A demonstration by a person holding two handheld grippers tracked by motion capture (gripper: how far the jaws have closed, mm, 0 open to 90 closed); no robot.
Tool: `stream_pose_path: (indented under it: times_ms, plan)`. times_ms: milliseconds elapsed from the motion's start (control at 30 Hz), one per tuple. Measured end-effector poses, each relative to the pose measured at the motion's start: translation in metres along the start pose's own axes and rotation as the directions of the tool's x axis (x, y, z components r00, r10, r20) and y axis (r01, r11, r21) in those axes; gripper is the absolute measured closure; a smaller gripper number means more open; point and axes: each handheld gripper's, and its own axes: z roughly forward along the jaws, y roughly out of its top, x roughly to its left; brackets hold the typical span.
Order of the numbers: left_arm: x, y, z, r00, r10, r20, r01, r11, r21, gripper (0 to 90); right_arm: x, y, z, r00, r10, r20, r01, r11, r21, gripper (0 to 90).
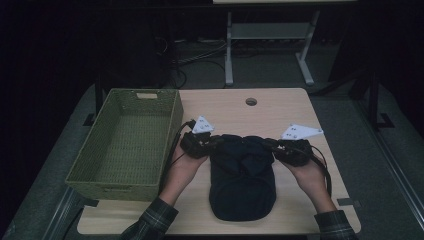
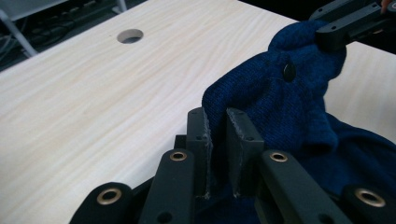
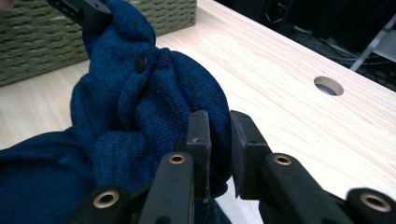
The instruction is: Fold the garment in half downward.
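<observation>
While both tongs, left [image 1: 216, 141] and right [image 1: 269, 143], pinch its far edge, the blue knit garment [image 1: 243, 185] lies lengthwise toward the person on a pale wooden desk [image 1: 280, 107]; dim room.

The knitted garment [image 1: 242, 185] lies near-centre on the table [image 1: 280, 107], the wicker basket [image 1: 125, 145] at its left, a claw at each far corner.

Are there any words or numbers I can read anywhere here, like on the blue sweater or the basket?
None: no word, number or brand can be read in these pictures.
Blue knit sweater: plain, just a dark button, no label showing.
Green woven basket: no tag or writing.
Grey plates on top of the tools: white dots, not letters.
Wooden table: bare, with a round hole.
</observation>
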Motion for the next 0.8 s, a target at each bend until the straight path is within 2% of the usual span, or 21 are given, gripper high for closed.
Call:
stream_pose_path:
  times_ms: [333, 567, 800]
  plan:
    - [-0.021, -0.022, -0.010, 0.9978, -0.017, 0.064, 0.015, 0.9996, 0.022, 79.6, 0.018, -0.018, -0.014, 0.9986, 0.016, -0.051, -0.016, 1.000, 0.018, 77.8]
    - [-0.027, -0.034, -0.010, 0.9955, -0.025, 0.091, 0.020, 0.9984, 0.053, 79.6, 0.027, -0.029, -0.018, 0.9952, 0.040, -0.090, -0.038, 0.999, 0.029, 77.7]
    - [-0.033, -0.045, -0.011, 0.9934, -0.028, 0.111, 0.020, 0.9972, 0.072, 79.3, 0.035, -0.039, -0.021, 0.9933, 0.040, -0.109, -0.036, 0.999, 0.040, 77.4]
